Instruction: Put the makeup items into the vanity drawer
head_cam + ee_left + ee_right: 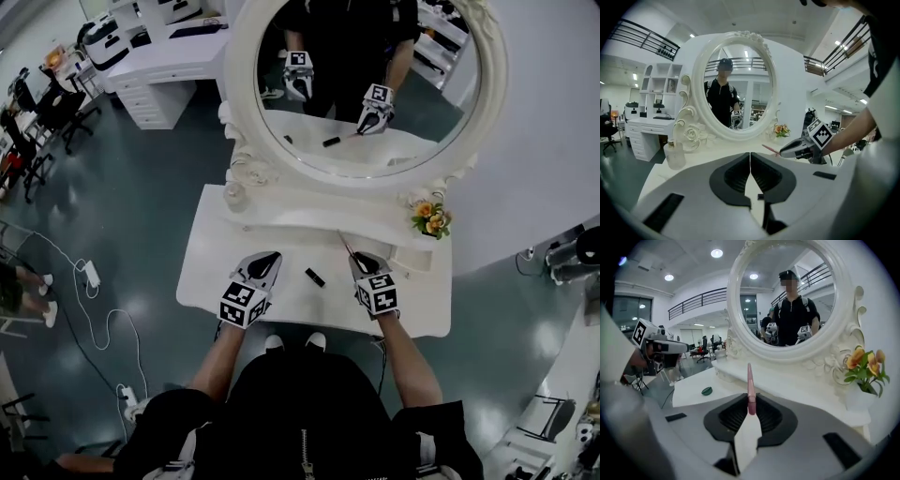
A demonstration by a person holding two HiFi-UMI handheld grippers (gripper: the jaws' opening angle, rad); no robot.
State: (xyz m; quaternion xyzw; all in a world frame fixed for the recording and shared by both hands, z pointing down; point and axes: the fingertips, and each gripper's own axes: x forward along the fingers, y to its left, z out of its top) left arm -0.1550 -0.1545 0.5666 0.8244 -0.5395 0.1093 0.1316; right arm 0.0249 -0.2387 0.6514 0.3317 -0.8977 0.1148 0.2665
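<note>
The right gripper (359,259), in the head view, is clenched on a thin pink makeup stick (345,244) above the right part of the white vanity table (202,272). The stick's free end points far-left toward the oval mirror (366,84). The left gripper (271,255) hangs over the table's left part. A small black tube (314,277) lies on the tabletop between them. Flowers (431,219) stand far right and a clear bottle (234,195) far left.

In the left gripper view, the left gripper's (750,154) jaws meet with nothing between them. To the right, the right gripper (783,151) carries the pink stick (769,149).

In the right gripper view, the right gripper (750,401) pinches the stick's (749,380) near end. A small green item (707,390) lies on the table to the left, below the left gripper (679,348).
</note>
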